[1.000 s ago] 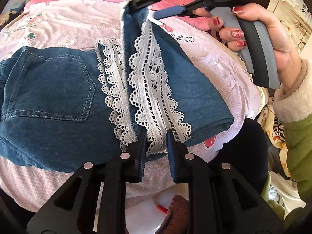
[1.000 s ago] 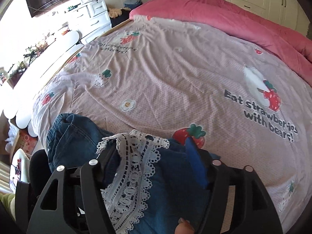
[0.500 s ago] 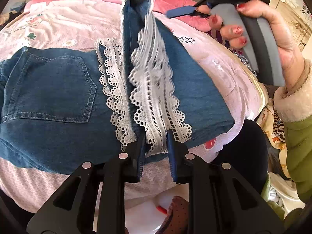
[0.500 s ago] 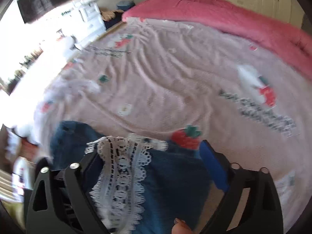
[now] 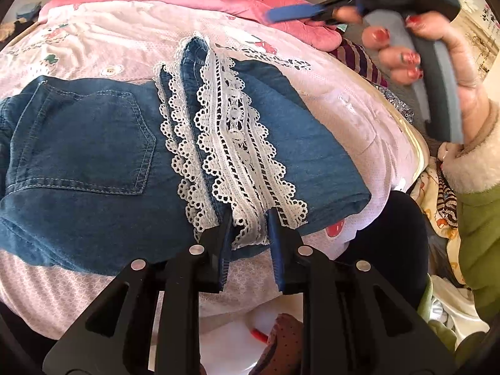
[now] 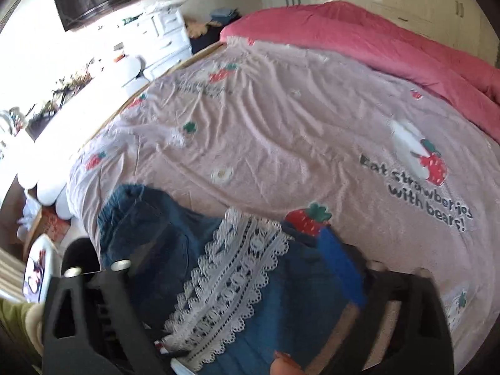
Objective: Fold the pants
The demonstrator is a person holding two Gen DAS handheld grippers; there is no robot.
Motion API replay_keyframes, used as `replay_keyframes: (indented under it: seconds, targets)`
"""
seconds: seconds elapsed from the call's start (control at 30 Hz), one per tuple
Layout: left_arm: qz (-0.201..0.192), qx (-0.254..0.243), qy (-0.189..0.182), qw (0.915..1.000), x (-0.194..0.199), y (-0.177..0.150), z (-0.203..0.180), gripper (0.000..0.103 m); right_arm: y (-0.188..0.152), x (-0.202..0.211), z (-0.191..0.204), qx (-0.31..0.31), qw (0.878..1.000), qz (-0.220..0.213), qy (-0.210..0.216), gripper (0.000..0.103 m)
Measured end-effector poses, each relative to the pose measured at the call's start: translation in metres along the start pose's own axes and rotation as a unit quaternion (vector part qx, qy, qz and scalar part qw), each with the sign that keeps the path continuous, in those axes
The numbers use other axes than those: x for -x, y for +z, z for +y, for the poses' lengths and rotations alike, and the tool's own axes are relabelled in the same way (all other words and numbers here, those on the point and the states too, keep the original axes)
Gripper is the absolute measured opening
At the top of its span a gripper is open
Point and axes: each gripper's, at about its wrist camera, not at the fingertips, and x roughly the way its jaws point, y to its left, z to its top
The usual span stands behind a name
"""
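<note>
Since a second ago my right gripper (image 5: 300,12) has let go of the far lace hem and come up off the cloth; that corner, which was lifted before, now lies flat on the bed (image 5: 93,40). Its jaws are closing with nothing between them (in the left wrist view the blue pad hangs clear above the sheet, though in its own view the denim fills the space beneath the fingers).

My left gripper (image 5: 250,225) hasn't budged: nearly shut, pinching the near end of the lace trim (image 5: 231,137) at the bed's edge.

Progress-wise, the pants (image 5: 87,143) look about halfway to me. The legs are doubled back so the hems sit beside the back pocket (image 5: 84,137), and the right-hand side ends in a rounded fold. I'd guess one more fold over the pocket section is left, plus releasing the left pinch.

Material notes: soft mid-blue denim with pale topstitching round the pocket, drapes rather than stands. The hems carry white openwork lace with scalloped edges, two bands side by side. Underneath is a lightly wrinkled pink sheet printed with strawberries, and a plain pink quilt (image 6: 375,40) lies further back.
</note>
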Motion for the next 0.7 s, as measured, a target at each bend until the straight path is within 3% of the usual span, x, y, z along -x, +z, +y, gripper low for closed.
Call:
replay_keyframes:
  seconds: [0.03,0.1,0.13,0.3,0.5,0.57,0.6,0.63,0.67,0.7]
  targets:
    - [0.000,0.000,0.000,1.0000,0.000,0.000,0.000,0.015,-0.001,-0.010,-0.003,-0.003,1.000,0.019,-0.001,0.028]
    - [0.001,0.001,0.000,1.0000,-0.001,0.000,0.000,0.015,-0.005,-0.031,-0.003,0.002,0.999,0.042,-0.008,0.014]
    - [0.001,0.000,0.001,1.0000,-0.001,0.000,0.000,0.015,-0.006,-0.042,-0.002,0.004,0.999,0.051,-0.011,0.013]
    - [0.001,-0.001,0.005,1.0000,-0.002,-0.001,-0.002,0.015,-0.014,-0.081,-0.011,-0.018,0.996,0.084,-0.026,0.013]
    - [0.002,0.002,0.001,1.0000,-0.003,0.000,-0.001,0.015,-0.015,-0.081,-0.010,-0.016,0.996,0.084,-0.033,0.013]
    - [-0.001,0.001,0.004,1.0000,0.001,0.001,-0.002,0.016,-0.011,-0.070,-0.008,-0.020,0.997,0.074,-0.025,0.019]
    - [-0.003,0.001,0.006,1.0000,0.003,0.002,-0.002,0.021,-0.009,-0.059,-0.006,-0.023,0.998,0.059,-0.013,0.032]
    - [-0.011,-0.002,0.016,0.9998,0.009,0.003,-0.002,0.029,-0.007,-0.052,-0.003,-0.023,0.999,0.048,-0.006,0.048]
    - [-0.020,-0.005,0.030,0.9993,0.014,0.005,-0.001,0.046,-0.005,-0.044,0.001,-0.021,0.999,0.035,-0.001,0.053]
    - [-0.034,-0.007,0.046,0.9984,0.023,0.007,0.001,0.048,-0.003,-0.033,0.006,-0.013,1.000,0.022,0.002,0.054]
